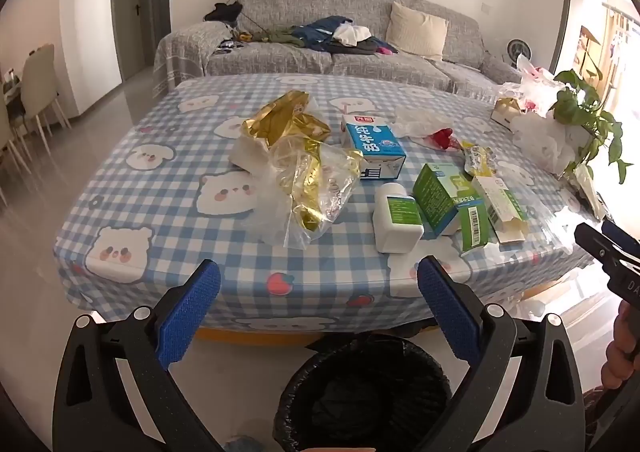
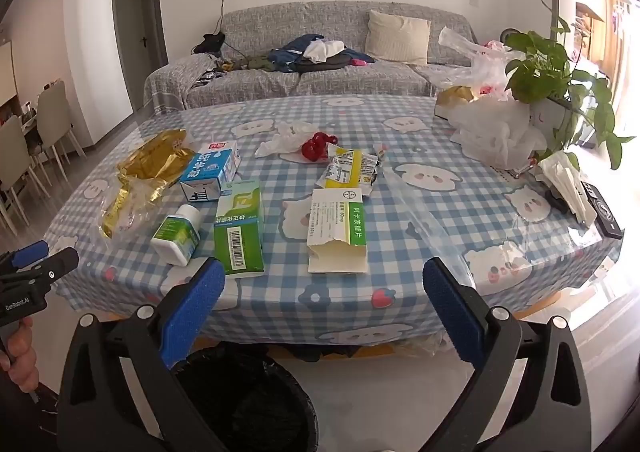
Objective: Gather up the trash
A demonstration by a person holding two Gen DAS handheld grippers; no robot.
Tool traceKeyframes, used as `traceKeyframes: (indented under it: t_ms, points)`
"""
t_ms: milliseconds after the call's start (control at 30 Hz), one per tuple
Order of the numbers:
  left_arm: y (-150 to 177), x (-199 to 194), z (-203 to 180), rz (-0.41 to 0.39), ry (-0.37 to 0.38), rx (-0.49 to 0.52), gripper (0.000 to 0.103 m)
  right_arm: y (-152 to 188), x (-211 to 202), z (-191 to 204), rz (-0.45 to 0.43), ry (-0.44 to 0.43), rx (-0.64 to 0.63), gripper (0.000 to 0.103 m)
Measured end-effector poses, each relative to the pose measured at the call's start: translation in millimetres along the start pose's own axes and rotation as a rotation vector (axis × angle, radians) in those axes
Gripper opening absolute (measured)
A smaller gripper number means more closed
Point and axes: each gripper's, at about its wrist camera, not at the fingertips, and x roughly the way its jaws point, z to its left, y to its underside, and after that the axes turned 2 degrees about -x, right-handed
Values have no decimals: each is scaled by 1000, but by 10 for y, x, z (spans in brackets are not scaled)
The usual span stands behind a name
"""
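Trash lies untouched on the checked table (image 2: 400, 132); both grippers hover short of its near edge, above the black-lined bin (image 1: 360, 392) on the floor. Left gripper (image 1: 320, 284) spread wide, nothing between its pads; right gripper (image 2: 324, 280) likewise empty. We judge the first pick pending; nearest to us are the white bottle (image 1: 396, 218), green box (image 2: 239, 228) and torn carton (image 2: 338, 232). We would take rigid pieces first, gripping across the narrow sides; crinkled gold wrapper (image 1: 288, 124) later, pinched at a fold.
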Motion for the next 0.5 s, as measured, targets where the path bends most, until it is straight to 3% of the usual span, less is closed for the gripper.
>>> traceKeyframes:
  t_ms: [500]
  points:
    - [17,13,-19,1,-1,9,97,-12,-17,18,-6,11,-1,95]
